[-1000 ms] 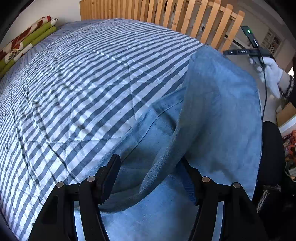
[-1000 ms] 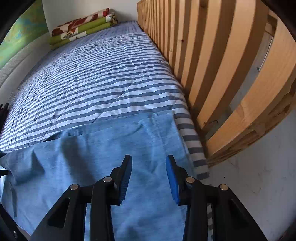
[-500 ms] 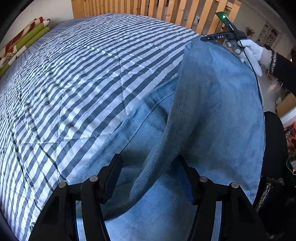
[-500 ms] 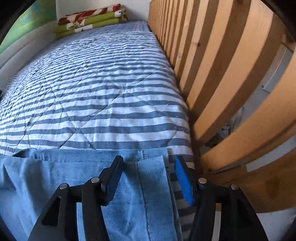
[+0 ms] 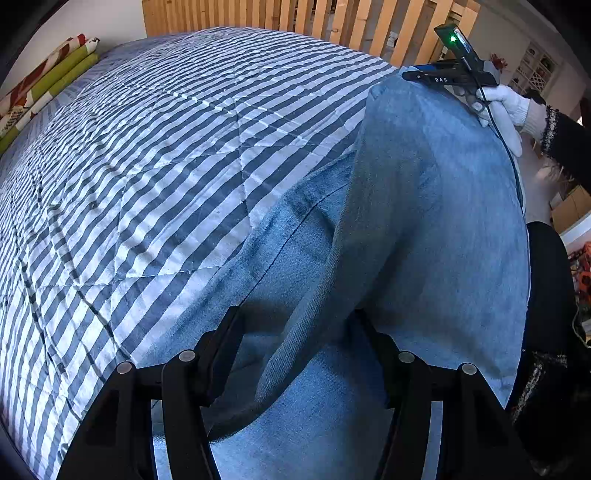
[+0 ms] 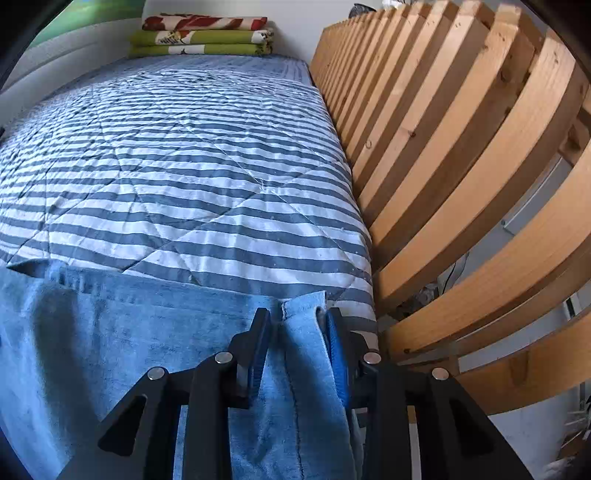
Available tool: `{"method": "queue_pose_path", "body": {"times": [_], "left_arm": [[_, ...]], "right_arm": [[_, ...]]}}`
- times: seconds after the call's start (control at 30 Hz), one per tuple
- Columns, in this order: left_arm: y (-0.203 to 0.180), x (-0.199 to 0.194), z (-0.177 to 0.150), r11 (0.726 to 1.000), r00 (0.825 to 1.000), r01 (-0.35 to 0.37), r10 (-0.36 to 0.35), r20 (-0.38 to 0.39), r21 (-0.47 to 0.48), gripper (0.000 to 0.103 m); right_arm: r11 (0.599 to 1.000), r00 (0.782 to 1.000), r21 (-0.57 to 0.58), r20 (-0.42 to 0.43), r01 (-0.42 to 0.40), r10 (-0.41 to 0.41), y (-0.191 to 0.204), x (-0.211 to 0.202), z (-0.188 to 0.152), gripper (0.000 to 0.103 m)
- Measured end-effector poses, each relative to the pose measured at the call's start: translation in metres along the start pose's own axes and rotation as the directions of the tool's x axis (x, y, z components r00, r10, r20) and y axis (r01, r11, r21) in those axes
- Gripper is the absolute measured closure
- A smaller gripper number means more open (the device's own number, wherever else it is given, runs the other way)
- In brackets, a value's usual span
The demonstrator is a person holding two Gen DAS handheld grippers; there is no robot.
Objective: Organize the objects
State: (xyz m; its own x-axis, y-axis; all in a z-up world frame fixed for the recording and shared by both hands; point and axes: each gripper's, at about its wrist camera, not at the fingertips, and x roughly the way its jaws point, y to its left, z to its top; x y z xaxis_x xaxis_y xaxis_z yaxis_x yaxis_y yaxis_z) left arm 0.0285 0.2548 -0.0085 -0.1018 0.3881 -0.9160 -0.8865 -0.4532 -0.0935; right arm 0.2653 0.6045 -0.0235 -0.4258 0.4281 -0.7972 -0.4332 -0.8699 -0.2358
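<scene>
Denim, pale blue, covers the near end of the bed (image 6: 207,173): the jeans (image 5: 436,229) lie over the near edge of the striped quilt (image 5: 155,177), one part raised in a long fold that runs from the near left toward the near right corner; the left claw (image 5: 299,354) stands wide apart, its fingers either side of that hanging fold with clear gaps, gripping nothing; the right claw (image 6: 295,332) is nearly closed at the near right corner of the bed, beside the wooden slat rail (image 6: 461,177), pinching the hem corner of the jeans (image 6: 301,343) between its blue pads (image 6: 338,354); a white-gloved hand (image 5: 506,114) holds that tool at the top of the fold; folded blankets (image 6: 201,35), red, green and white, are stacked at the far end of the bed; no containers are in view; half a second ago the right claw was spread wide over the hem, and it has since narrowed onto the cloth; the left claw has stayed open.
</scene>
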Motion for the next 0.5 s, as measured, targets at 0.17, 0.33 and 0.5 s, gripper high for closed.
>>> {"method": "queue_pose_path", "body": {"times": [0.17,0.33,0.5], "left_arm": [[0.0,0.002,0.002,1.0,1.0,-0.001,0.001,0.001,-0.002,0.04],[0.001,0.002,0.002,1.0,1.0,0.001,-0.001,0.002,-0.003,0.04],[0.002,0.001,0.002,1.0,1.0,0.0,0.0,0.005,-0.009,0.04]], "right_arm": [[0.996,0.998,0.058,-0.018,-0.066,0.068,-0.011,0.007,0.004,0.075],[1.0,0.998,0.015,0.057,0.017,-0.018,0.0,-0.017,-0.001,0.09],[0.989,0.984,0.02,0.102,0.145,-0.146,0.01,-0.041,0.002,0.092]]}}
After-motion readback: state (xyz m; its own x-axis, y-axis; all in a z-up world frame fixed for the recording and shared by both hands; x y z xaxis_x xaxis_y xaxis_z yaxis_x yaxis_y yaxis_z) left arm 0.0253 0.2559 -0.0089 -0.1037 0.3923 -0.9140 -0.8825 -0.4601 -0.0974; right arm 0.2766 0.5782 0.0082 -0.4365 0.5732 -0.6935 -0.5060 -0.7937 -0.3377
